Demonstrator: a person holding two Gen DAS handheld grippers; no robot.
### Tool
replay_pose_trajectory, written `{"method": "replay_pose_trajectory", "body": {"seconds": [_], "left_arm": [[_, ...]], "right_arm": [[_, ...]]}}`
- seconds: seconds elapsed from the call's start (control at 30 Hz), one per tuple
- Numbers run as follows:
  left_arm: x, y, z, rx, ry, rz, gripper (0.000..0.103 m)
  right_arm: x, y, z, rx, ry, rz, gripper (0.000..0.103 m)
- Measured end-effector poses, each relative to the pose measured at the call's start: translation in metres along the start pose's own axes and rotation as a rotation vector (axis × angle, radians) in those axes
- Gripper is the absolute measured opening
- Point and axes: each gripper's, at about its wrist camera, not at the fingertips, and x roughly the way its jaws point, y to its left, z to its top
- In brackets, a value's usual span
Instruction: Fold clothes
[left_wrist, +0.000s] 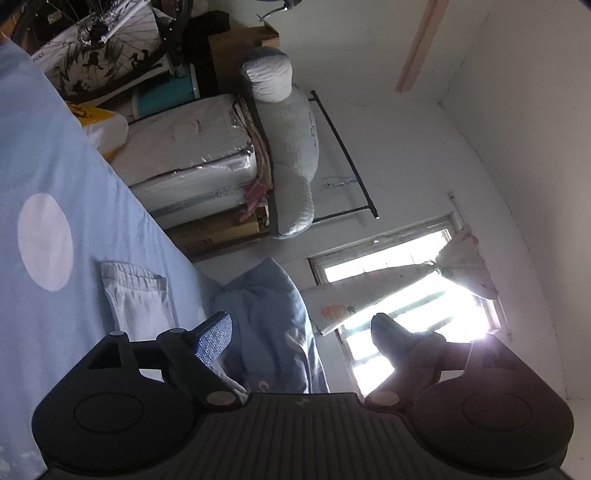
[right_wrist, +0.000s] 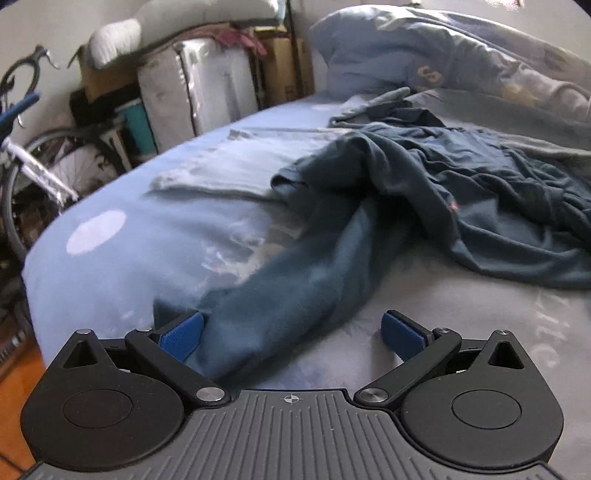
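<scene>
Blue pads face each other across a wide gap at the bottom of the right wrist view, where we see the right gripper (right_wrist: 291, 334) with its fingers spread and pressing on nothing. Between them, nearer the left-hand pad, lies the end of a dark teal garment (right_wrist: 369, 206). From there its long leg or sleeve runs up and to the right across the bed (right_wrist: 110, 258), then spreads into a crumpled heap at the middle right of the frame. Beyond it, at centre left, a pale folded garment (right_wrist: 236, 173) lies flat on the light blue sheet. Further off, a rumpled blue duvet (right_wrist: 424, 48) fills the upper right.

In the left wrist view, which is rolled on its side, we see the left gripper (left_wrist: 299, 332) with its fingers also spread wide and empty. Just past its left-hand pad, at lower left, lies a pale folded garment (left_wrist: 136, 299) on the sheet. A bright window (left_wrist: 406, 295) glares behind.
</scene>
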Motion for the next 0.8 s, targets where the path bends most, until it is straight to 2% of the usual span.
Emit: {"method": "replay_pose_trajectory", "body": {"seconds": [0.03, 0.07, 0.13, 0.17, 0.2, 0.23, 0.27, 0.3, 0.47, 0.63, 0.8], "left_arm": [[0.0, 0.0, 0.001, 0.002, -0.004, 0.003, 0.089], [0.001, 0.0, 0.002, 0.001, -0.008, 0.006, 0.089], [-0.001, 0.002, 0.005, -0.003, -0.012, 0.016, 0.089], [-0.002, 0.004, 0.008, -0.003, -0.013, 0.022, 0.09], [-0.003, 0.005, 0.009, 0.001, -0.011, 0.032, 0.09], [-0.003, 0.006, 0.011, 0.009, -0.002, 0.043, 0.092], [-0.002, 0.006, 0.013, 0.02, 0.012, 0.054, 0.101], [-0.001, 0.007, 0.014, 0.033, 0.029, 0.065, 0.103], [0.009, 0.005, 0.014, 0.139, 0.136, 0.161, 0.103], [0.007, 0.015, 0.014, 0.105, 0.171, 0.187, 0.103], [0.011, 0.017, 0.006, 0.132, 0.222, 0.21, 0.103]], "right_arm": [[0.003, 0.004, 0.001, -0.022, 0.002, 0.011, 0.076], [0.004, 0.008, 0.001, -0.044, 0.0, 0.019, 0.068], [0.005, 0.013, 0.004, -0.059, 0.004, 0.038, 0.026], [0.004, 0.015, 0.005, -0.061, 0.008, 0.044, 0.014], [0.001, 0.016, 0.008, -0.061, 0.012, 0.044, 0.01], [-0.003, 0.015, 0.011, -0.06, 0.01, 0.046, 0.009], [-0.009, 0.014, 0.015, -0.055, -0.001, 0.054, 0.009], [-0.018, 0.012, 0.02, -0.047, -0.02, 0.063, 0.009], [-0.072, 0.002, 0.055, -0.016, -0.129, 0.104, 0.009], [-0.124, -0.005, 0.104, 0.016, -0.237, 0.156, 0.009], [-0.168, -0.008, 0.16, 0.009, -0.338, 0.174, 0.009]]}}
